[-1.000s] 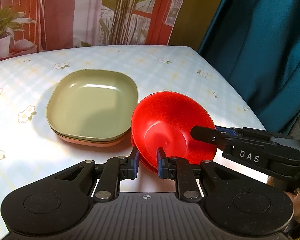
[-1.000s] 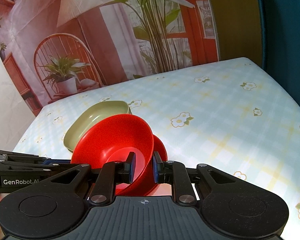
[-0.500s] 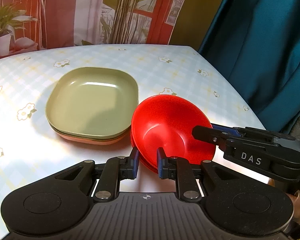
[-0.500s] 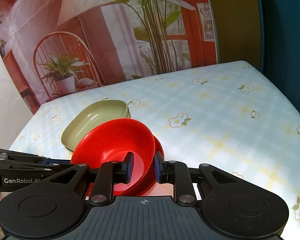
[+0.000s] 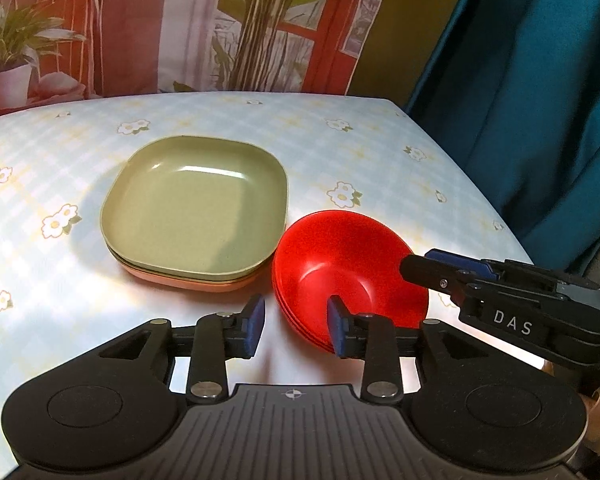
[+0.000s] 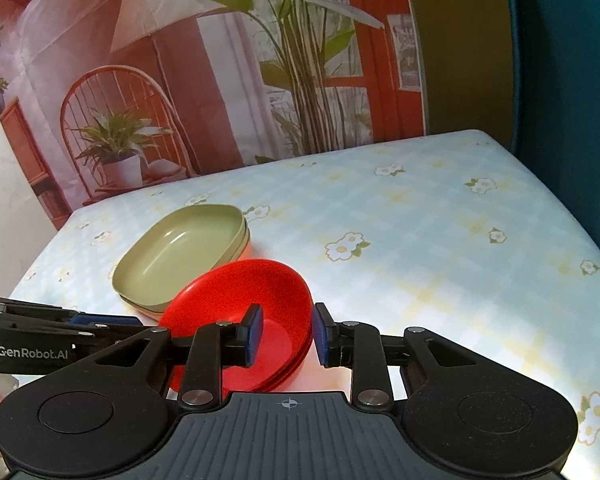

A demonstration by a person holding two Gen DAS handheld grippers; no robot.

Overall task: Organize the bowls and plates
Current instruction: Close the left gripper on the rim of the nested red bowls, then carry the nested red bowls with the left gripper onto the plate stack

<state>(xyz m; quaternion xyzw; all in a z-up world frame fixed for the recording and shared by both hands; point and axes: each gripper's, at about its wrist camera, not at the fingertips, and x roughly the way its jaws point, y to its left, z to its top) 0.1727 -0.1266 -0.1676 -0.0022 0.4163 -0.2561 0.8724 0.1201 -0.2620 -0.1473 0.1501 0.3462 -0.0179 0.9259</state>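
Counted at centre frame in both views: one stack of square plates [image 5: 196,212], green on top, at least three rims showing, the lowest one orange-pink; just right of it and nearly touching, one stack of red bowls [image 5: 340,268], at least three rims at the near edge, exact number hard to settle. Both stacks resting on the table [image 5: 60,152], covered in a pale checked cloth with small daisies.

Partly hidden: near rim of the bowl stack behind the left gripper [image 5: 296,326] in the lower middle of the left view, its fingers spread apart, straddling that rim with daylight on both sides, clasping nothing. Same in the right view: right gripper [image 6: 287,334] at lower centre, fingers parted either side of the bowl stack's right rim, no contact visible. Lower plates mostly covered by the green one. Cut off at lower right of the left view: a hand, only a sliver.

Compared with half a second ago: both pairs of fingers, then pinched on the bowl rim, now released and wide; bowl stack seated level on the table.
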